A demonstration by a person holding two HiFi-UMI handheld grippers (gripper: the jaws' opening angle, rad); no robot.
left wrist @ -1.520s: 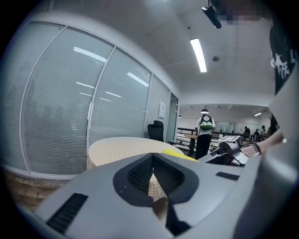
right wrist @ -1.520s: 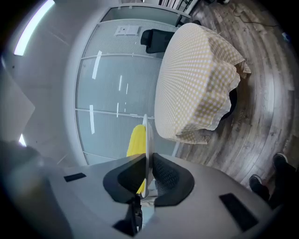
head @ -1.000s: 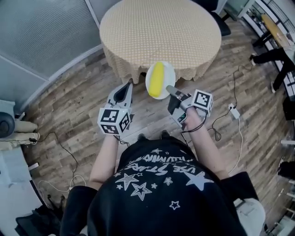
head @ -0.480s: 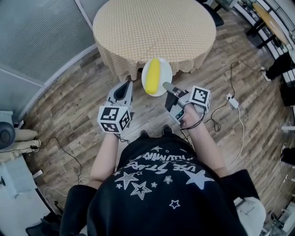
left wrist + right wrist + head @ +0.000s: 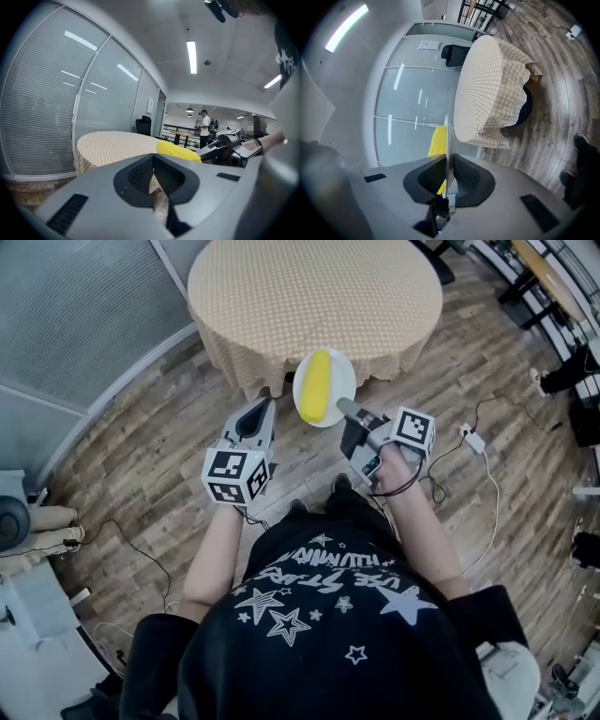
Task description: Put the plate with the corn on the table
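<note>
The left tongs (image 5: 259,409) are held shut with nothing between them, at 9 o'clock of the plate. They take no part in the carry and are best left clear of its path.

The white plate (image 5: 346,374) is held in the air at the 6 o'clock edge of the round bench (image 5: 314,287) and is not yet set down on the checked cloth (image 5: 242,371). The yellow corn (image 5: 317,387) lies along the plate, running from 6 to 12 o'clock.

The plate's rim is pinched at about 5 o'clock by the right tongs (image 5: 345,410). Their jaws are closed on the thin edge, and no other support is seen.

The step in hand is judged to be the carry onto the bench. Because the plate is gripped at one edge only, its weight hangs out from the grip, so the pinch should not be loosened until the plate is borne from below. The corn is round and could roll off toward 3 or 9 o'clock, so the plate should be kept level and moved smoothly. It should be taken toward 12 o'clock, well inside the bench's edge, and lowered straight down, not slid, so that the loose cloth is not dragged. Only once the base rests flat should the jaws be parted and drawn back toward 6 o'clock.
</note>
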